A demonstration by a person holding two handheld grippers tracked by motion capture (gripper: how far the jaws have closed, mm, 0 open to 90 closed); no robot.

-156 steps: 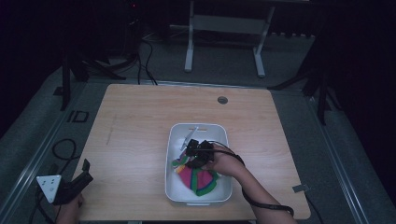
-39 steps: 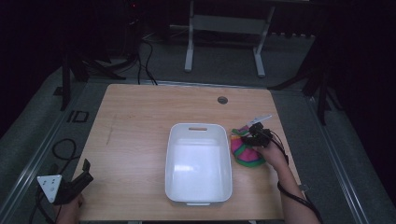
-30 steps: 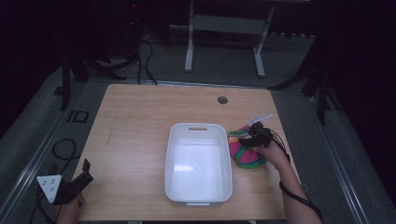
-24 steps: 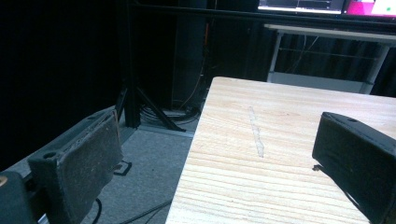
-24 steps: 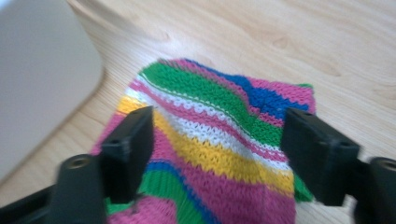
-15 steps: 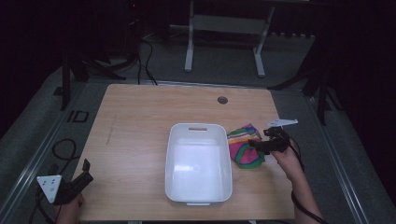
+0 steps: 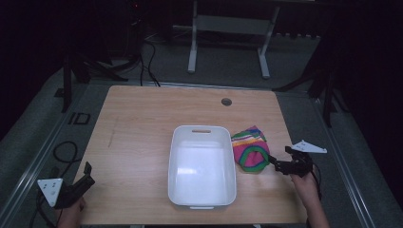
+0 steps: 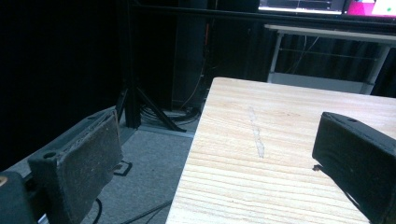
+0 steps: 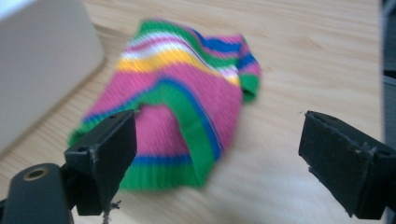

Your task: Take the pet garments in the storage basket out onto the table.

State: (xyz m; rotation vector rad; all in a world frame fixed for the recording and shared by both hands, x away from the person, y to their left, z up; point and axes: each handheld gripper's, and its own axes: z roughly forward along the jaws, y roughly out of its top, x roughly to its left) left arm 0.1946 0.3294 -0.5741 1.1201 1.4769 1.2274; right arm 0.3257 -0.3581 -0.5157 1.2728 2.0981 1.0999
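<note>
Right gripper (image 7: 280, 165): held by the right hand (image 7: 304, 183) at the right edge of the wooden table (image 7: 142, 123), jaws spread wide and empty, grey three-cornered plate (image 7: 309, 147) up top. Pointed toward the striped sock (image 7: 250, 148), just beside it but clear of the knit. Compared with half a second before: pulled back toward the table's edge and off the sock, which had been under the jaws then.

Striped sock: lay crumpled on the bare tabletop, close against the right wall of the white bin (image 7: 202, 164); whether touching, not certain. Bands of pink, green, yellow, white and blue. Five seconds back: inside the bin, under the gripper. About a second back: already out on the table at the right, gripper over it. Now released and at rest. From the right gripper view: sock (image 9: 187, 107) ahead between the two black pads (image 9: 109, 156), slightly blurred, green-edged cuff nearest, bin wall (image 9: 42, 60) at the left.

White bin: empty, mid-table, handle slot on the far rim. Same spot as in every earlier frame.

Left gripper (image 7: 78, 183): at the near left corner of the table, half off the edge, held low by the left hand (image 7: 71, 216). Jaws apart, gripping nothing; in the left gripper view, pads (image 8: 88, 163) wide with table edge and floor between. Unmoved across all frames.

Small round grommet hole (image 7: 226, 101) near the far edge of the table.
</note>
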